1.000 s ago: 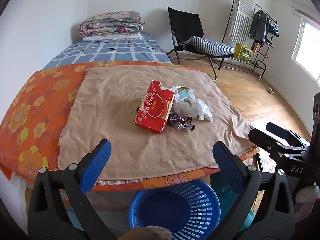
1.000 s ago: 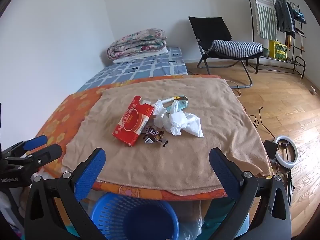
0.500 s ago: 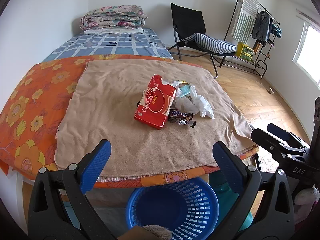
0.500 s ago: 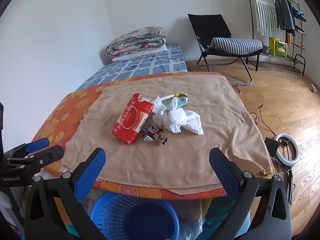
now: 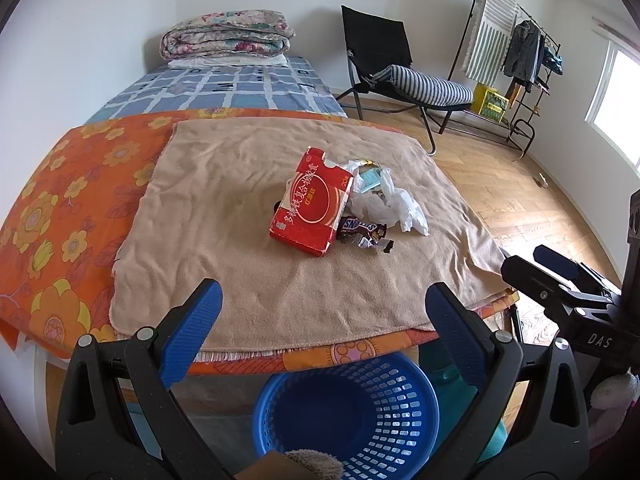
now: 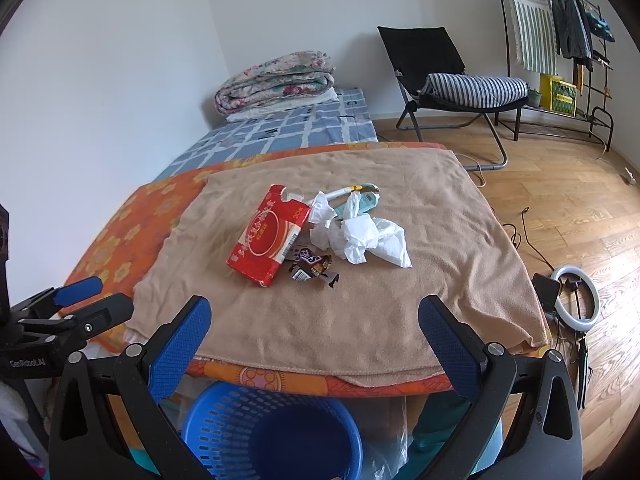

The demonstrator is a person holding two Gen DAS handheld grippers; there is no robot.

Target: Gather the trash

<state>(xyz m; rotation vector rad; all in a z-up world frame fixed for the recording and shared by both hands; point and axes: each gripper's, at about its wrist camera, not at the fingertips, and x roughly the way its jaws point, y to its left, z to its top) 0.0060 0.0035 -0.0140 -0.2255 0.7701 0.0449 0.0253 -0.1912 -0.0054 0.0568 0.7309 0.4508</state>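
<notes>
A pile of trash lies in the middle of a tan towel (image 5: 248, 264) on the bed: a red carton (image 5: 312, 208) (image 6: 268, 240), crumpled white tissue (image 5: 394, 204) (image 6: 360, 236), a brown candy wrapper (image 5: 362, 232) (image 6: 312, 266) and a pale green packet (image 6: 366, 198). A blue basket (image 5: 352, 412) (image 6: 272, 432) stands on the floor below the bed's near edge. My left gripper (image 5: 320, 312) and right gripper (image 6: 316, 324) are both open and empty, held above the basket, well short of the trash.
An orange flowered sheet (image 5: 68, 200) lies under the towel, with folded quilts (image 5: 226, 36) at the far end. A black folding chair (image 6: 452, 80), a clothes rack (image 5: 516, 60) and a ring light (image 6: 576, 300) stand on the wood floor at right.
Both grippers have risen and come slightly closer to the bed, so the trash pile sits lower in view. Both stay open. Nothing on the towel has moved.
</notes>
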